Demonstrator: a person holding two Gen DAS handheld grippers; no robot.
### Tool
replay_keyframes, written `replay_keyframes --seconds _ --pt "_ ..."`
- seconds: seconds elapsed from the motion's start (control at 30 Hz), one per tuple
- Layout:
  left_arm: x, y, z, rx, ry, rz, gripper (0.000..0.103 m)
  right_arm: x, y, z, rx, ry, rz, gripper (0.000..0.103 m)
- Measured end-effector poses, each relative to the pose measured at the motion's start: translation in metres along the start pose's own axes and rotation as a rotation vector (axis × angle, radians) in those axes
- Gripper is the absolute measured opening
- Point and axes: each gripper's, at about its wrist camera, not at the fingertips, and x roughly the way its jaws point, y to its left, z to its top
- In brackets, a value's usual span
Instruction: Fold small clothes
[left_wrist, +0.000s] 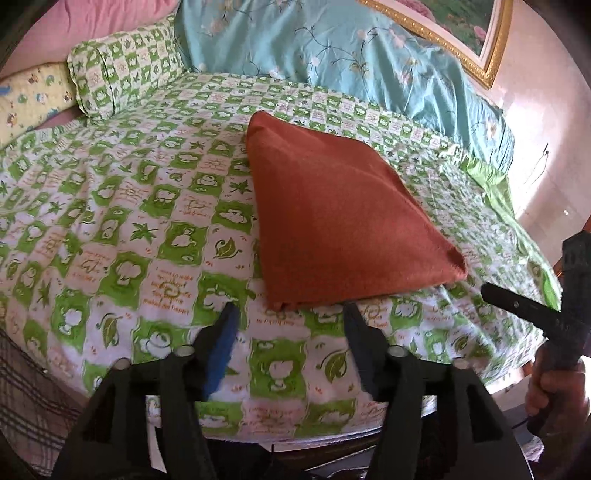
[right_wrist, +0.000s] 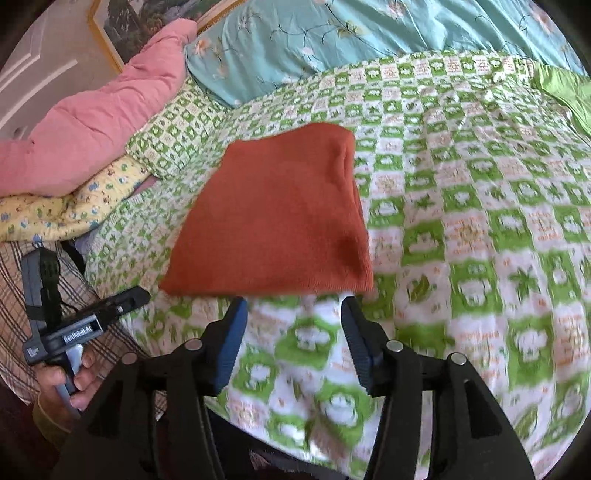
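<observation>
Folded rust-orange garment (left_wrist: 332, 206) lies flat on the green-checked bedspread (left_wrist: 147, 229); left claw (left_wrist: 290, 314) and right claw (right_wrist: 293, 306) both apart, empty.

scene evenly lit by soft daylight; no hard shadows seen. washed-out glare noted on the pink wall (left_wrist: 535, 122) at right of the left wrist view. strong fisheye bending and dark vignette at all corners. checked bedsheet (right_wrist: 480, 295) smeared by motion blur at lower right of the right wrist view.
</observation>
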Motion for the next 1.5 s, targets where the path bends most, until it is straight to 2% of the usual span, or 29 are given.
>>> replay_keyframes --seconds 0.1,0.23,0.47,0.57,0.63,0.83,1.1,1.2,1.5 --pt "-0.005 0.000 -0.004 0.013 -0.010 0.036 0.081 -0.004 0.003 -0.013 -0.020 0.020 -0.014 0.067" --pt "-0.010 -0.002 -0.012 0.060 -0.018 0.085 0.083 -0.012 0.007 -0.027 -0.045 0.027 -0.026 0.078" --pt "-0.011 -0.005 -0.020 0.106 -0.009 0.121 0.088 -0.012 0.014 -0.029 -0.085 0.027 -0.045 0.084" --pt "-0.014 -0.006 -0.018 0.112 -0.036 0.131 0.093 -0.008 0.024 -0.023 -0.136 0.023 -0.050 0.086" --pt "-0.014 -0.006 -0.013 0.105 -0.051 0.125 0.099 -0.006 0.030 -0.019 -0.166 0.020 -0.051 0.090" --pt "-0.009 -0.008 0.005 0.121 -0.071 0.141 0.101 0.003 0.036 -0.001 -0.202 0.013 -0.071 0.093" --pt "0.011 -0.006 0.025 0.106 -0.009 0.186 0.102 0.015 0.024 0.019 -0.136 0.032 -0.079 0.094" --pt "0.018 -0.011 0.032 0.126 0.012 0.225 0.102 0.021 0.022 0.026 -0.121 0.043 -0.077 0.094" --pt "0.023 -0.016 0.047 0.117 0.030 0.261 0.102 0.036 0.027 0.048 -0.131 0.068 -0.059 0.096"
